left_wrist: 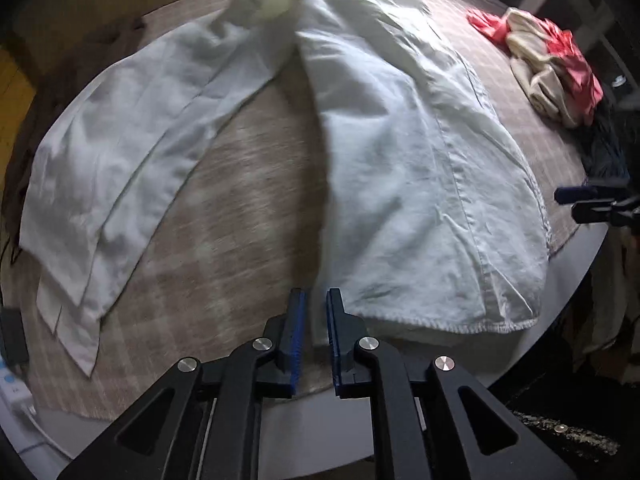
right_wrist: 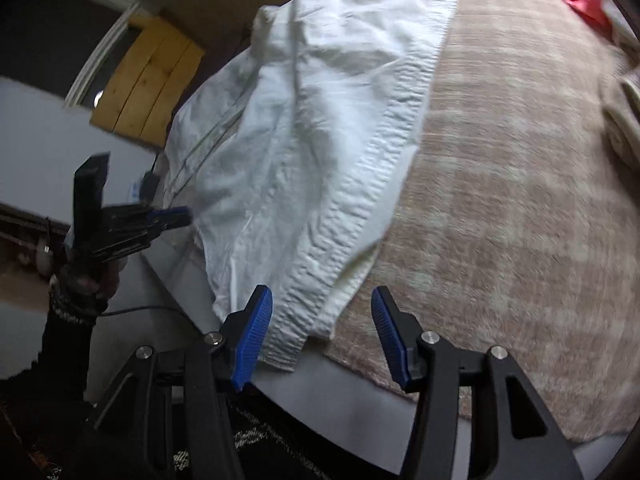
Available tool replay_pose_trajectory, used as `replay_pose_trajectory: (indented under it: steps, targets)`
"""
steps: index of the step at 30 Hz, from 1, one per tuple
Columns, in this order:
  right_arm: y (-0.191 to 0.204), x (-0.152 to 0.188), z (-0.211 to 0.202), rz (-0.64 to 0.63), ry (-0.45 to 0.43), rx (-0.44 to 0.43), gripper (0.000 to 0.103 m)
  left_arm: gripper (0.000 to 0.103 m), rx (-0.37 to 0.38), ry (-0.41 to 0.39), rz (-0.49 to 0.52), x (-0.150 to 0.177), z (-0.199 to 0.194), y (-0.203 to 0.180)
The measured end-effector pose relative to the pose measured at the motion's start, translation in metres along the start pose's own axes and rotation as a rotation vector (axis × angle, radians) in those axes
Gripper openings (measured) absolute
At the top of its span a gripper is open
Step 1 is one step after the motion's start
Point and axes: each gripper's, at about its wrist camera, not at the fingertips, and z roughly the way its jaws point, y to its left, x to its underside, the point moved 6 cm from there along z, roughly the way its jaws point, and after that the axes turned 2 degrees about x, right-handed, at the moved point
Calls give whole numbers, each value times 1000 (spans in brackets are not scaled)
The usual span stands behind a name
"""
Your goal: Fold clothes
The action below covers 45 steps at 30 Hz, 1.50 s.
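Observation:
A white long-sleeved shirt (left_wrist: pixel 408 152) lies flat on a checked beige cloth (left_wrist: pixel 248 200) over a round table, one sleeve (left_wrist: pixel 120 168) spread out to the left. My left gripper (left_wrist: pixel 316 336) hovers just before the shirt's bottom hem, its jaws a narrow gap apart with nothing between them. My right gripper (right_wrist: pixel 322 332) is open, its blue pads either side of the shirt's hem corner (right_wrist: pixel 288 344) at the table edge, not closed on it. The right gripper also shows at the right of the left wrist view (left_wrist: pixel 592 202), and the left gripper at the left of the right wrist view (right_wrist: pixel 160 220).
A heap of pink and cream clothes (left_wrist: pixel 548 64) lies at the far right of the table, with a dark garment (left_wrist: pixel 608 148) beside it. The grey table rim (right_wrist: pixel 360 396) runs below my right gripper. A white power strip (left_wrist: pixel 16 392) sits at the left edge.

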Motion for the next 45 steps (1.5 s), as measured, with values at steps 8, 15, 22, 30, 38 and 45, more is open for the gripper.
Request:
replay_pose_trajectory:
  steps: [8, 15, 22, 30, 38, 45]
  targets:
    - [-8, 0, 23, -4, -26, 30, 52, 51, 235, -36, 329, 34, -15, -140]
    - [1, -4, 20, 87, -21, -138, 51, 51, 73, -20, 606, 41, 30, -200]
    - [-6, 8, 4, 0, -62, -5, 51, 3, 271, 20, 393, 17, 21, -164]
    - [11, 14, 29, -137, -52, 38, 51, 3, 339, -120, 221, -20, -38, -109]
    - [29, -3, 9, -7, 6, -220, 6, 3, 336, -218, 200, -45, -71, -82]
    - [-5, 13, -13, -25, 100, 136, 32, 3, 417, -164, 229, -37, -67, -94]
